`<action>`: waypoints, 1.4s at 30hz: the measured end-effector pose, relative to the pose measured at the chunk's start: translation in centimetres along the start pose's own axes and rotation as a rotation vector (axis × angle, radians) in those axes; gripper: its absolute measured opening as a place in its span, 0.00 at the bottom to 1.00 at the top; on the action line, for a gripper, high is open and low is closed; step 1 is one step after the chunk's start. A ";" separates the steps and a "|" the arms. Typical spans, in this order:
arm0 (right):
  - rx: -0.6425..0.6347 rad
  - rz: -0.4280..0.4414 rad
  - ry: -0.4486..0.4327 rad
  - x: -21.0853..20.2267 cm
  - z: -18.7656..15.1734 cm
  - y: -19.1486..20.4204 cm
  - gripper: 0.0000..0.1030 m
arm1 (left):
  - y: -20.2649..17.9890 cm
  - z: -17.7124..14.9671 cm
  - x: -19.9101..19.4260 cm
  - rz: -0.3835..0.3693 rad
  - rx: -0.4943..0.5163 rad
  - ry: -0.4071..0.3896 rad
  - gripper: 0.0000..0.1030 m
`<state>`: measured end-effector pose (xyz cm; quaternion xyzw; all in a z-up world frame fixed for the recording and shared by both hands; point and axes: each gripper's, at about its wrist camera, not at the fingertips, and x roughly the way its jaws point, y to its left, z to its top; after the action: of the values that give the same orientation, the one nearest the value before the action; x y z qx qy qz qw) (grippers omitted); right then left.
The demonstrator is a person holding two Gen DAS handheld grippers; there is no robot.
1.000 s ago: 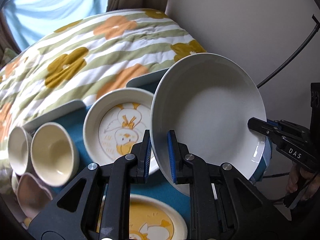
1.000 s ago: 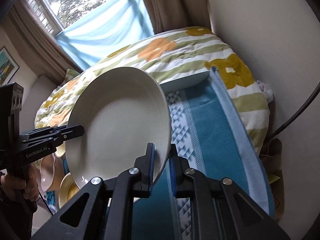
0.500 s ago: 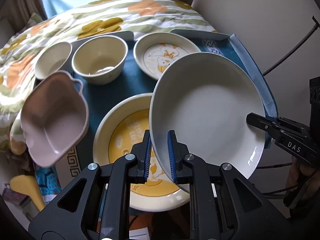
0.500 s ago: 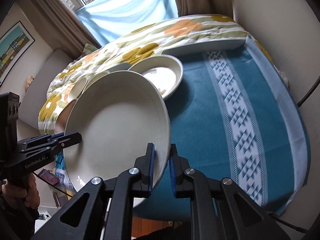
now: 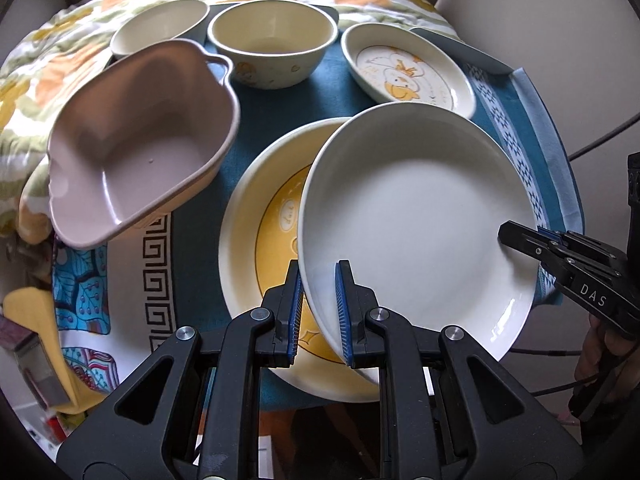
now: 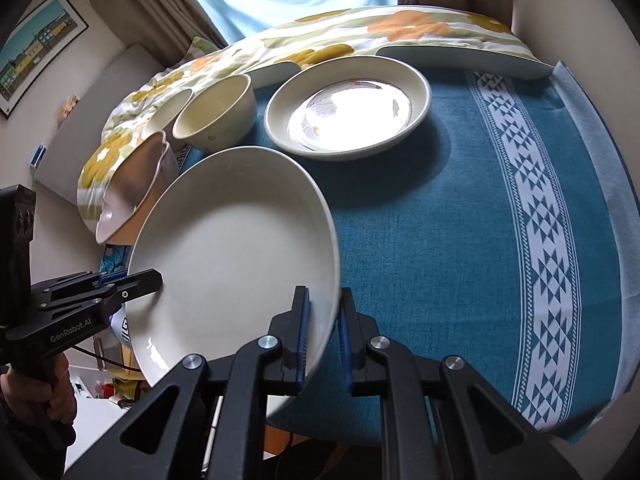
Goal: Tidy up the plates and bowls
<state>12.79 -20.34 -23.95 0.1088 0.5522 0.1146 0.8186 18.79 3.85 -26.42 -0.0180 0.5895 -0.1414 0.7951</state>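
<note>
A plain white plate (image 5: 416, 220) is held tilted in the air by both grippers. My left gripper (image 5: 317, 312) is shut on its near left rim. My right gripper (image 6: 323, 340) is shut on the opposite rim and also shows in the left wrist view (image 5: 520, 236). The white plate (image 6: 236, 256) hangs just above a yellow-patterned plate (image 5: 264, 224) on the teal cloth. A smaller duck-print plate (image 5: 408, 72) lies further back, also seen in the right wrist view (image 6: 348, 112).
A pink handled bowl (image 5: 140, 144) sits tilted at left. Two cream bowls (image 5: 272, 44) (image 5: 160, 26) stand at the back. The teal tablecloth (image 6: 460, 208) with a white pattern band stretches to the right. A flowered blanket (image 6: 320, 40) lies behind; a wall stands at right.
Both grippers carried the white plate down and toward the near side, so it now hangs lower over the yellow plate. The grips have not changed.
</note>
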 end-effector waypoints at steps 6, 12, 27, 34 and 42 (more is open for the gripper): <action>-0.026 -0.008 0.028 1.0 0.2 0.6 0.12 | 0.6 -0.1 1.0 0.012 -0.035 0.019 0.14; -0.058 -0.018 0.038 1.6 0.2 1.4 0.12 | 1.0 0.1 2.0 0.028 -0.049 0.030 0.14; -0.134 -0.095 0.033 1.8 0.3 2.5 0.12 | -1.4 0.0 2.9 0.183 0.075 -0.010 0.14; -0.165 -0.119 0.037 2.0 0.4 2.9 0.12 | -2.1 -0.1 2.8 0.271 0.138 -0.029 0.14; -0.239 -0.172 0.050 2.3 0.5 3.9 0.12 | -2.8 -0.5 2.5 0.359 0.197 -0.043 0.13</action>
<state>13.82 -15.93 -24.64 -0.0403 0.5621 0.1116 0.8185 18.42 0.60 -28.39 0.1622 0.5495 -0.0542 0.8178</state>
